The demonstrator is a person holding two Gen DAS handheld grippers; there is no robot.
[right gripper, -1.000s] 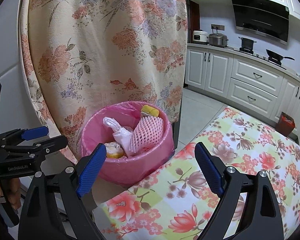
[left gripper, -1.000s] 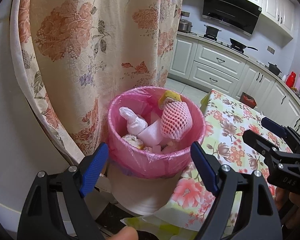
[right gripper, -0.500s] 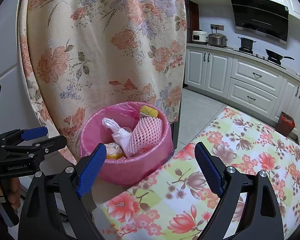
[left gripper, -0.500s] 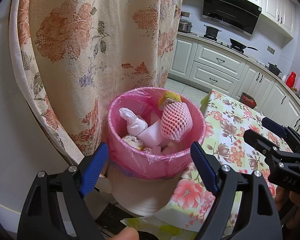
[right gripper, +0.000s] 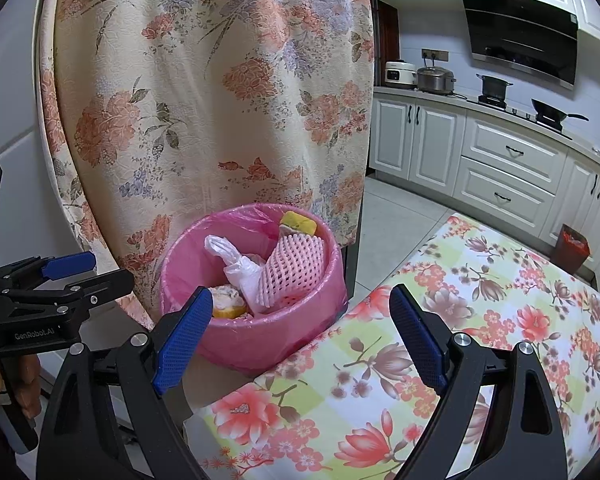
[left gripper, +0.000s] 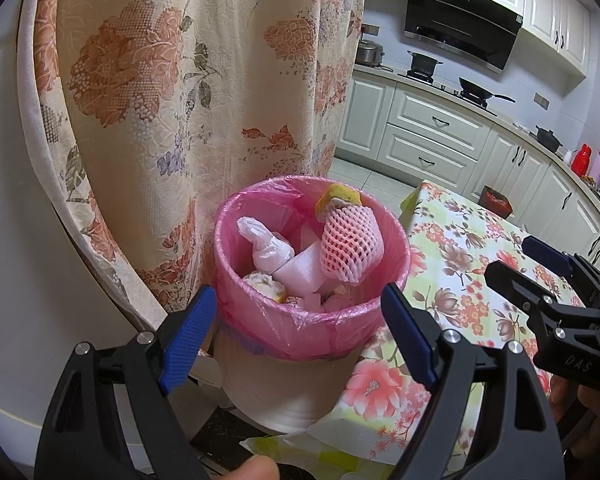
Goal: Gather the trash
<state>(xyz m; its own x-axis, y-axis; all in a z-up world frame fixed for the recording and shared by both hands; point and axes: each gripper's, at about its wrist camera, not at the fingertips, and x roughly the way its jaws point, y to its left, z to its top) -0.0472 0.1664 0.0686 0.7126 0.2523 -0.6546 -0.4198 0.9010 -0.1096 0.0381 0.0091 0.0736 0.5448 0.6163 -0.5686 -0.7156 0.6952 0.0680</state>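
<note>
A white bin with a pink liner (left gripper: 260, 320) (right gripper: 236, 348) stands beside the table corner. In it lie a pink foam fruit net (left gripper: 350, 242) (right gripper: 290, 270), a white crumpled bag (left gripper: 266, 246) (right gripper: 236, 264), a yellow peel (left gripper: 338, 198) (right gripper: 298, 222) and other scraps. My left gripper (left gripper: 298, 340) is open and empty, just in front of the bin; it also shows in the right wrist view (right gripper: 92, 276). My right gripper (right gripper: 300, 336) is open and empty over the table edge, right of the bin; it also shows in the left wrist view (left gripper: 528, 264).
A floral curtain (left gripper: 172, 100) hangs right behind the bin. A table with a flowered cloth (right gripper: 480, 340) lies to the right. White kitchen cabinets (right gripper: 500, 168) and a small red bin (right gripper: 572, 248) stand farther back. A white wall panel (left gripper: 12, 260) is at left.
Almost nothing has moved. Both grippers stay open near the bin, with only a slight drift of the views.
</note>
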